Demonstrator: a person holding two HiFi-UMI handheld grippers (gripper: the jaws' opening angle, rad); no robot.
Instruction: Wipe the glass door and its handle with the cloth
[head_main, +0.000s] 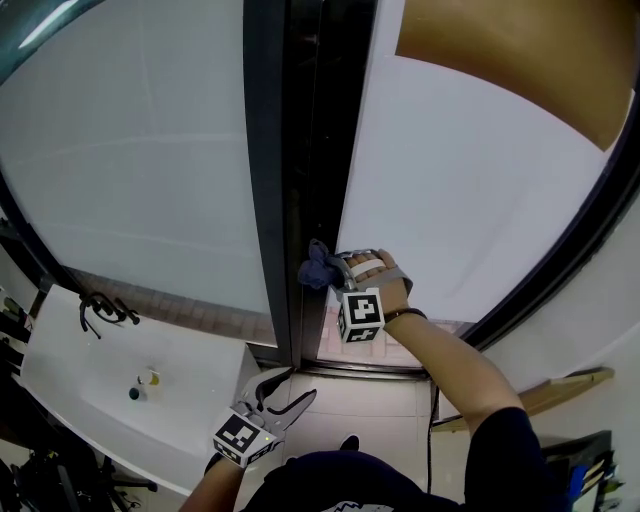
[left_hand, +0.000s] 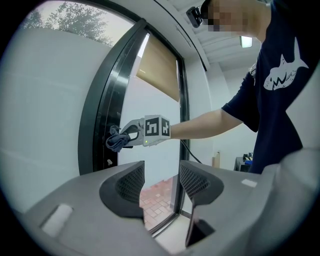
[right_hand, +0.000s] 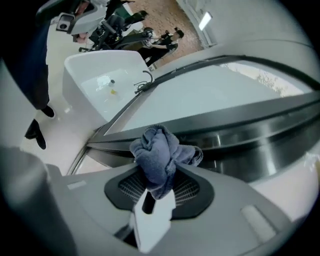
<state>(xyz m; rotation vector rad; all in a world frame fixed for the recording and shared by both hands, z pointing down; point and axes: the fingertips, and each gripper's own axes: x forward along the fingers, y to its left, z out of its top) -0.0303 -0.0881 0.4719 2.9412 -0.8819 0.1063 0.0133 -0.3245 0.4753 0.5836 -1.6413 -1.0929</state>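
The right tongs (head_main: 343, 268) are clamped on a bunched blue-grey cloth (head_main: 317, 268), held at the dark frame (head_main: 300, 150) beside the glass door (head_main: 470, 180). The left tongs (head_main: 287, 396) hang low, parted and empty. Wiping appears under way. The next move likely calls for sweeping the cloth across the glass, then locating the handle, which isn't clearly visible.

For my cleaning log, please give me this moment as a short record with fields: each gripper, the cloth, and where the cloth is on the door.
right gripper: shut on the cloth, raised to the door
left gripper: open, empty, held low, away from the door
cloth shape: bunched, blue-grey
cloth position: at the dark door frame, beside the glass pane
contact with frame: cannot tell
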